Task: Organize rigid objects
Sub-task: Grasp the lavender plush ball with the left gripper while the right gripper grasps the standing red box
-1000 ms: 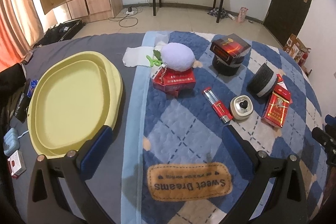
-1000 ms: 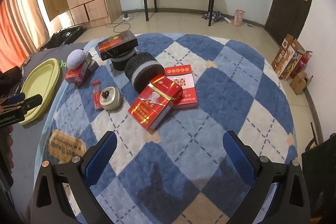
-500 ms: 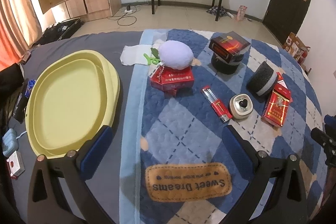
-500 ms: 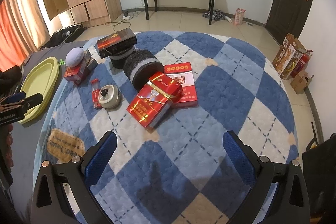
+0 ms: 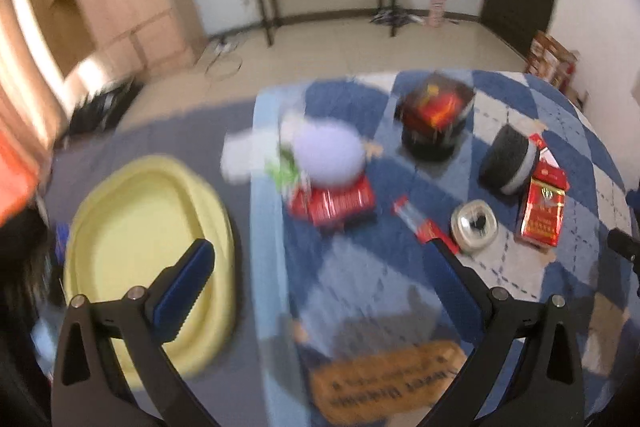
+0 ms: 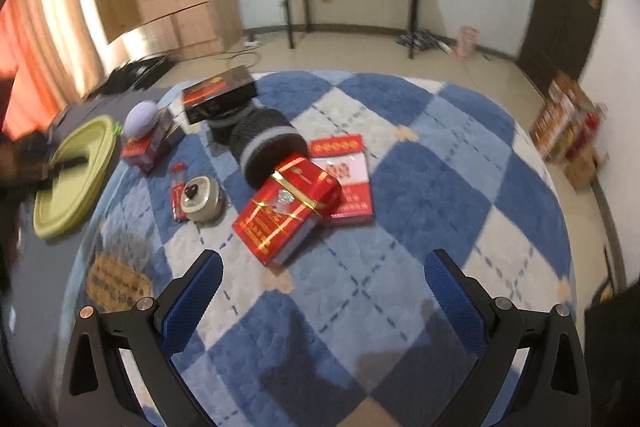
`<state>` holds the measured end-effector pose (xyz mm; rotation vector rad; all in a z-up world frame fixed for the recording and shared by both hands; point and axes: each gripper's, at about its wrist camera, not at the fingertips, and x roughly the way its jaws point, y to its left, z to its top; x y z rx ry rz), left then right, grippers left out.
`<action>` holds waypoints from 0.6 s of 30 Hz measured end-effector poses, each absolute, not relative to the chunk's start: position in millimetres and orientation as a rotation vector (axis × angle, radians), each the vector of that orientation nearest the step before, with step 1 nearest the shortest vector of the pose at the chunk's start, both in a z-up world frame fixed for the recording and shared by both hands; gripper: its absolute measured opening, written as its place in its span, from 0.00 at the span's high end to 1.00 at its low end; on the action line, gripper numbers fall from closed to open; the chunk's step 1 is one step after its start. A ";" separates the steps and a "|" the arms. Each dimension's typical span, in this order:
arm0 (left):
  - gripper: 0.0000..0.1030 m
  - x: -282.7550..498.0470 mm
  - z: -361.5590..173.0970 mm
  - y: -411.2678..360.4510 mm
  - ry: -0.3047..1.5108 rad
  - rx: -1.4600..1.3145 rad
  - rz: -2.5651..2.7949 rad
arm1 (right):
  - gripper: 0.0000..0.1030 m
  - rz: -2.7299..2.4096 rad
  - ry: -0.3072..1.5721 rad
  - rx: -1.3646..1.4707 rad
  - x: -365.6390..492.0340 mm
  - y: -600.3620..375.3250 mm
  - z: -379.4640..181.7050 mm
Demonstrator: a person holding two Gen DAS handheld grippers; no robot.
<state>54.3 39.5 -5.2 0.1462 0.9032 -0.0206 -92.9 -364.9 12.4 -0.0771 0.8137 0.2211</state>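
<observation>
Open quilt (image 6: pixel 420 187) lies to the right of and nearer than the object cluster; the right hand-held gripper (image 6: pixel 322 283) hangs over it with jaws spread and nothing between them. The cluster blocks the left-centre: a red box (image 6: pixel 286 209) leans on a flat red pack (image 6: pixel 346 175), touching a dark roll (image 6: pixel 266 143); a round tin (image 6: pixel 200 199) sits just beside a red lighter (image 6: pixel 176 195). The yellow tray (image 5: pixel 132 227), far left, is bare inside, beneath the spread left hand-held gripper (image 5: pixel 320 259).
</observation>
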 end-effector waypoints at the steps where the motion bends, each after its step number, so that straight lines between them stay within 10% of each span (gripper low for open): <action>1: 0.00 60.6 -0.5 41.4 0.887 0.166 -0.024 | 0.00 0.246 0.809 -0.118 -89.9 -361.2 9.9; 6: 0.00 98.8 1.1 59.6 0.901 0.149 -0.015 | 0.00 0.280 0.796 -0.314 -76.9 -339.7 -4.4; 18: 0.13 137.2 -32.0 48.3 0.944 0.027 -0.040 | 0.01 0.145 0.941 0.191 -30.5 -354.7 -35.7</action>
